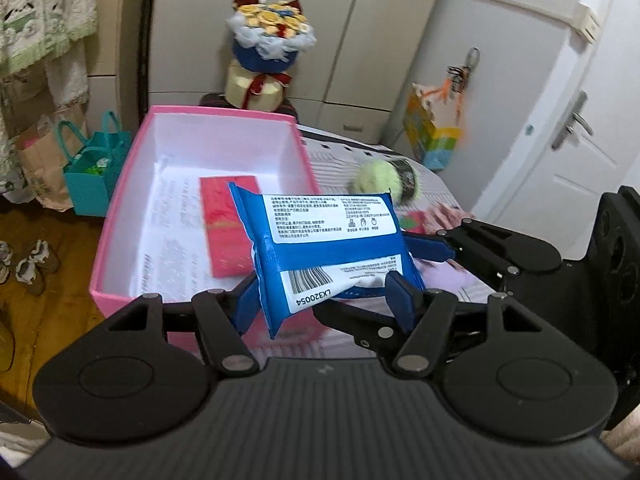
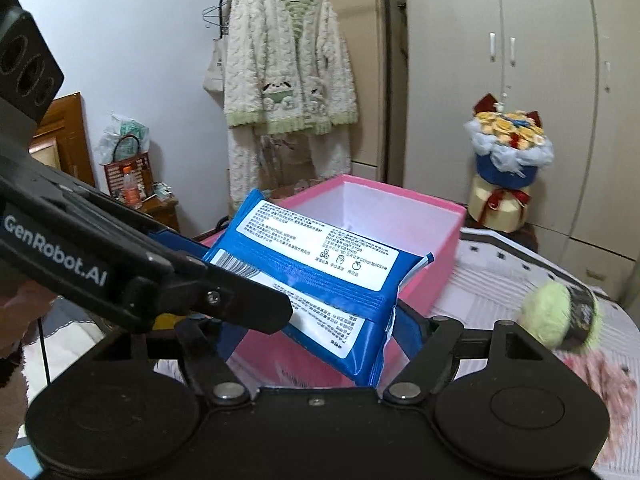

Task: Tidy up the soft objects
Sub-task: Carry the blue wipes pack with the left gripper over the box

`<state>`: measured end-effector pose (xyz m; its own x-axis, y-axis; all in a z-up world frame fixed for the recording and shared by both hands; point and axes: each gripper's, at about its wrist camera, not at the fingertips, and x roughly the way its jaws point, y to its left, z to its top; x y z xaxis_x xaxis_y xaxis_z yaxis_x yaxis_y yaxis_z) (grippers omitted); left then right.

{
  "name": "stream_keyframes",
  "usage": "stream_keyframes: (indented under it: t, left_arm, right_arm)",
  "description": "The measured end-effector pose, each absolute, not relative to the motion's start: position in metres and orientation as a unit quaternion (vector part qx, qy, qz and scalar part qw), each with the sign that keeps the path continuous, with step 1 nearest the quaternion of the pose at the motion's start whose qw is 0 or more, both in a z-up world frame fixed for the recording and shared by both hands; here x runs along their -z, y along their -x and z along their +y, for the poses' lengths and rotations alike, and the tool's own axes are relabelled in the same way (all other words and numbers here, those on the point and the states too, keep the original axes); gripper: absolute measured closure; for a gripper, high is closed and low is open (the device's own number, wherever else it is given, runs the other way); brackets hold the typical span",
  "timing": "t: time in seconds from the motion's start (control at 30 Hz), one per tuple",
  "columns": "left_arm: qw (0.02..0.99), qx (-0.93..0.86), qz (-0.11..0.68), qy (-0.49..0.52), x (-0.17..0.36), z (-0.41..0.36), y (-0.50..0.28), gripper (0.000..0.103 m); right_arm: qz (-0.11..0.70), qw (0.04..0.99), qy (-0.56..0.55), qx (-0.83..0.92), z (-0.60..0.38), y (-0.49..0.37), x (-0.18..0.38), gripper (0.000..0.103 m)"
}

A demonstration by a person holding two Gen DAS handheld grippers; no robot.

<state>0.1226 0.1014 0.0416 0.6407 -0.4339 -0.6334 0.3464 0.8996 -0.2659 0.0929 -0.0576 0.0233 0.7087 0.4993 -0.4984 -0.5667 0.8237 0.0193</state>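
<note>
White wardrobe doors (image 1: pixel 352 32) and a closed door fill the background beyond a striped bed surface (image 1: pixel 340 160). Both grippers clamp one blue wipes packet (image 1: pixel 324 248), held in the air: the left gripper (image 1: pixel 326 300) grips its near end, the right gripper (image 2: pixel 316 336) its other end. Just ahead of the left fingers (image 1: pixel 400 300) sits the open pink box (image 1: pixel 120 216), its near rim below the packet, with a red envelope (image 1: pixel 230 224) lying inside and bare floor around it. Right of the box, a green ball (image 1: pixel 376 180) rests well apart.
</note>
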Motion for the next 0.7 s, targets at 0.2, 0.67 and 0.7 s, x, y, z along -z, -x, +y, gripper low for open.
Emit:
stream_keyframes:
  t: [0.2, 0.67, 0.7]
  left_arm:
    - [0.902, 0.196, 0.378, 0.072, -0.033, 0.124, -0.160, 0.039]
    - [0.878, 0.178, 0.434, 0.096, -0.004, 0.142, -0.256, 0.039]
    - [0.876, 0.179, 0.436, 0.098, -0.004, 0.142, -0.264, 0.039]
  right_arm:
    - [0.271, 0.912, 0.073, -0.299, -0.032, -0.132, -0.017, 0.023]
    - [0.341, 0.886, 0.137, -0.283, 0.000, -0.219, -0.006, 0.023]
    - [0.343, 0.885, 0.141, -0.280, 0.001, -0.226, -0.006, 0.023]
